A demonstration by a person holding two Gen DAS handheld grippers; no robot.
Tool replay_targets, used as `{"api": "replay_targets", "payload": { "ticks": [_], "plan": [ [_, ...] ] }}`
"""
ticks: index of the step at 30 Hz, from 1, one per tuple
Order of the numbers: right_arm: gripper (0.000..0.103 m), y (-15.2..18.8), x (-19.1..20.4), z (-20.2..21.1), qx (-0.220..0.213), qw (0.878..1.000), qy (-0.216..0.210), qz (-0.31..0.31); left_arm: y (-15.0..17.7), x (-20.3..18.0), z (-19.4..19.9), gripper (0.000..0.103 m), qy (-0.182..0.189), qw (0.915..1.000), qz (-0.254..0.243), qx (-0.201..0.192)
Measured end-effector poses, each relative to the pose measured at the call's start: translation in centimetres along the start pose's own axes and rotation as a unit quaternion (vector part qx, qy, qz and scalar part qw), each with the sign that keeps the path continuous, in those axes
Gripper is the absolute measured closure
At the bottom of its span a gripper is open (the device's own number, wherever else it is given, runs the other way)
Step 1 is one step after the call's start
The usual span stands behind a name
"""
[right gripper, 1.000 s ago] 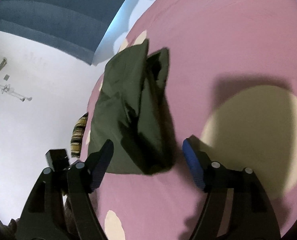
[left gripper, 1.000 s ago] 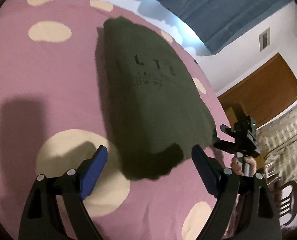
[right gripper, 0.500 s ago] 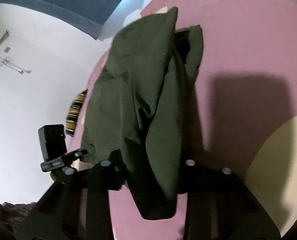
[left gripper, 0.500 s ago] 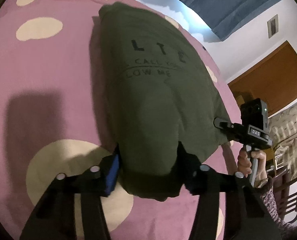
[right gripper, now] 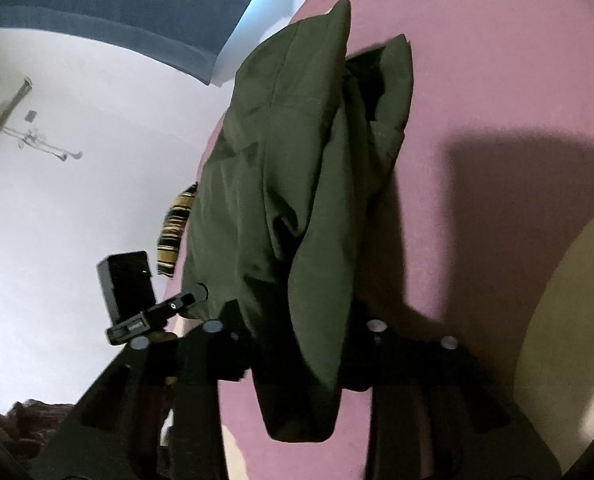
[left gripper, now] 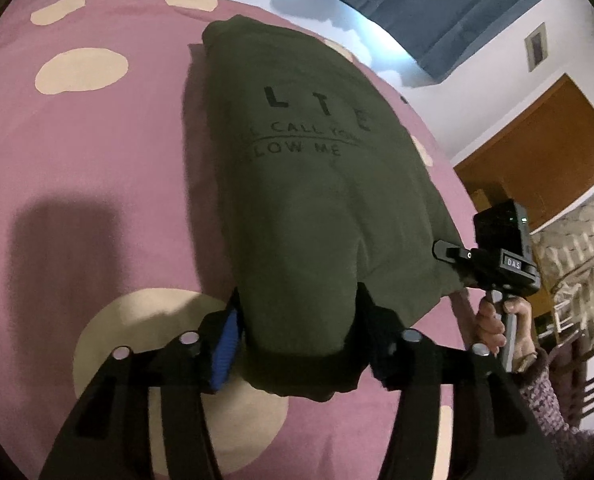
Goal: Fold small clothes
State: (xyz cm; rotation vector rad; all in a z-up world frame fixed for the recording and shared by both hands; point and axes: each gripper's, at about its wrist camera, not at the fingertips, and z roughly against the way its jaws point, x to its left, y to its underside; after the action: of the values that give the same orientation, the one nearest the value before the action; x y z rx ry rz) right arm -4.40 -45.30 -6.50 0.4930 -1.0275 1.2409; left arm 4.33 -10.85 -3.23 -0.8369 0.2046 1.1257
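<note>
1. Tongs: the left gripper (left gripper: 297,344) and right gripper (right gripper: 297,344) each have a bunched near corner of the green shirt (left gripper: 309,184) between their jaws, which are easing open.
2. Risk, as I judge it: loosening pads may let a corner slip and spoil the fold.
3. Beyond and beneath lies the pink spotted bedspread (left gripper: 81,152); farther off, white walls and a blue curtain (left gripper: 437,4).

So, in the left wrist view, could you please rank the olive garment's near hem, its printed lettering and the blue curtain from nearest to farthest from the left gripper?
1. Near hem: between the left gripper's fingers.
2. Printed lettering: mid-garment, farther up.
3. Blue curtain: past the bed, top right.
</note>
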Motion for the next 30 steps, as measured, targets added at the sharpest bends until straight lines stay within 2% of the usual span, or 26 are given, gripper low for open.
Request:
{"api": "replay_targets", "payload": {
  "ticks": [2,4,6,12,15,18,22,23,24,25,26,27,28,30],
  "plan": [
    [0.052,0.6,0.4,0.6,-0.004,1.000,-0.003,-0.002,0.0,0.2,0.7,0.028,0.007,1.0000,-0.002,-0.005],
    [0.035,0.4,0.4,1.6,-0.018,1.000,-0.013,-0.002,-0.5,0.8,1.7,0.023,0.021,0.9997,-0.003,-0.016],
    [0.029,-0.6,0.1,2.7,-0.042,0.999,-0.005,-0.001,-1.4,1.3,2.2,0.021,0.025,0.9994,-0.004,-0.025],
    [0.025,-6.0,-1.8,1.5,-0.057,0.998,0.001,-0.029,-6.3,3.0,0.4,0.019,0.009,0.9995,0.010,-0.027],
    [0.025,-8.8,-2.4,-0.1,-0.066,0.997,-0.002,-0.044,-8.4,3.5,-1.5,0.019,0.018,0.9996,0.015,-0.016],
    [0.023,-10.9,-2.6,-1.8,-0.057,0.997,-0.013,-0.051,-9.9,3.6,-2.9,0.018,0.020,0.9997,0.012,-0.008],
    [0.020,-12.0,-2.1,-2.5,-0.035,0.999,0.007,-0.027,-11.0,4.6,-3.9,0.017,0.023,0.9993,0.026,0.011],
    [0.021,-12.0,-1.9,-2.7,-0.027,0.999,0.014,-0.015,-11.1,4.9,-4.2,0.017,0.024,0.9991,0.033,0.015],
    [0.030,-12.1,-1.8,-2.7,-0.024,0.999,0.023,-0.011,-10.9,5.1,-4.2,0.018,0.021,0.9990,0.035,0.016],
    [0.046,-12.0,-1.9,-2.8,-0.020,0.999,0.046,-0.009,-10.8,5.1,-4.4,0.022,0.018,0.9992,0.032,0.016],
    [0.055,-12.0,-2.2,-2.7,-0.019,0.998,0.054,-0.013,-10.7,5.0,-4.5,0.028,0.017,0.9993,0.027,0.017],
    [0.071,-11.9,-2.8,-2.6,-0.017,0.998,0.052,-0.024,-10.7,4.9,-4.6,0.030,0.018,0.9995,0.021,0.016],
    [0.080,-11.9,-3.2,-2.5,-0.016,0.998,0.047,-0.032,-10.7,4.7,-4.7,0.032,0.018,0.9996,0.018,0.015],
    [0.084,-11.7,-4.0,-2.3,-0.023,0.998,0.042,-0.039,-10.6,4.5,-4.7,0.033,0.010,0.9998,0.011,0.012]
  ]
}}
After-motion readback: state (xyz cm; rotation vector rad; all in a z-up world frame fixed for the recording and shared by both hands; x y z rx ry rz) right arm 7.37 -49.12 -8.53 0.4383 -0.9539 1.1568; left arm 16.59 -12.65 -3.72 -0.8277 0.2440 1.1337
